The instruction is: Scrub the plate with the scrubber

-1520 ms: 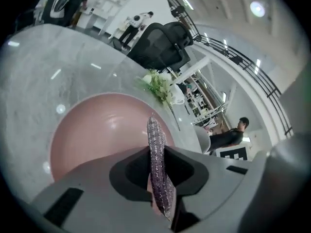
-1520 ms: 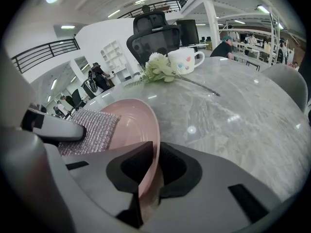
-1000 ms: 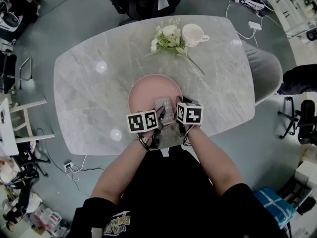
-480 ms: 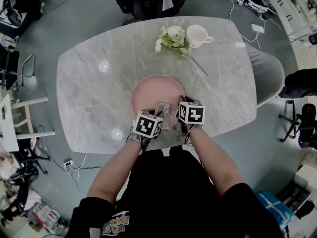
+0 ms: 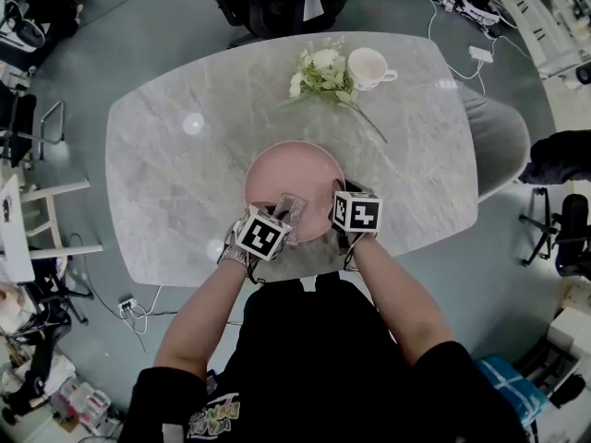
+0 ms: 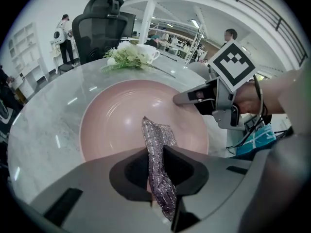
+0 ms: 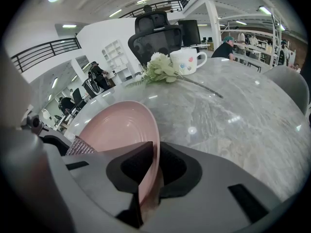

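1. The pink plate [image 5: 294, 175] is seen near the middle of the counter [image 5: 166, 155]. Its near right rim is clamped between the jaws of the right gripper [image 7: 154, 148].
2. The silvery scrubber [image 6: 154, 130] is pinched in the closed jaws of the left gripper [image 6: 155, 150], over the plate's near part.
3. Flowers [image 5: 319, 72] and a cup [image 5: 369, 65] are set at the far edge.
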`<state>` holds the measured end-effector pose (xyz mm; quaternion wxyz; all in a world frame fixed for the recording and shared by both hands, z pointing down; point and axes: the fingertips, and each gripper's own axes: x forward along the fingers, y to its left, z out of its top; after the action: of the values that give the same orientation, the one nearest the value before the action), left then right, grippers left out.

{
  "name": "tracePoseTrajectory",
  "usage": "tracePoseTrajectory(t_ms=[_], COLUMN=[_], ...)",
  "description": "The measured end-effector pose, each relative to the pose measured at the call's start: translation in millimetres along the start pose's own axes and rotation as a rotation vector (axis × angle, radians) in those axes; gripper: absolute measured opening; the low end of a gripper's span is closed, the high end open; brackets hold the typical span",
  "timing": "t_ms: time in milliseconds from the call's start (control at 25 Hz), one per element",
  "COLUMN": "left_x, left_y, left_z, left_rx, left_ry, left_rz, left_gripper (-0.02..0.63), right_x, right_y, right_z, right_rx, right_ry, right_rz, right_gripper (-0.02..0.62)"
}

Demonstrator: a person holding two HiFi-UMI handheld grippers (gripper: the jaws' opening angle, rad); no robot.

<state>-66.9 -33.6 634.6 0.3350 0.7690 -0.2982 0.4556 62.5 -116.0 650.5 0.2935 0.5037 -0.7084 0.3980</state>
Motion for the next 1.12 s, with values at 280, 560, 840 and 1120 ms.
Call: tracePoseTrajectory(t_ms=[280, 560, 840, 1120], left_x=[-6, -15, -25, -25], left_y=[29, 66, 105, 120], left_z=[-4, -1, 15, 33], left_rx=[0.083, 0.083, 0.094, 0.147], left_ry=[0.024, 0.014, -0.036, -0.064], left_rz=[0.1, 0.2, 0.336, 0.406], left_gripper=[0.08, 0.081, 0.081, 0.081], right_x=[4, 3, 3, 3], right_y=[-2, 0, -1, 1], right_z=[-3, -2, -2, -4], right_rx=[-0.005, -0.012, -0.019, -0.025], right_ry=[0.004, 0.005, 0.007, 0.009], right_rz=[0.006, 0.008, 0.012, 0.026], right_gripper=[0.055, 0.055, 0.055, 0.055])
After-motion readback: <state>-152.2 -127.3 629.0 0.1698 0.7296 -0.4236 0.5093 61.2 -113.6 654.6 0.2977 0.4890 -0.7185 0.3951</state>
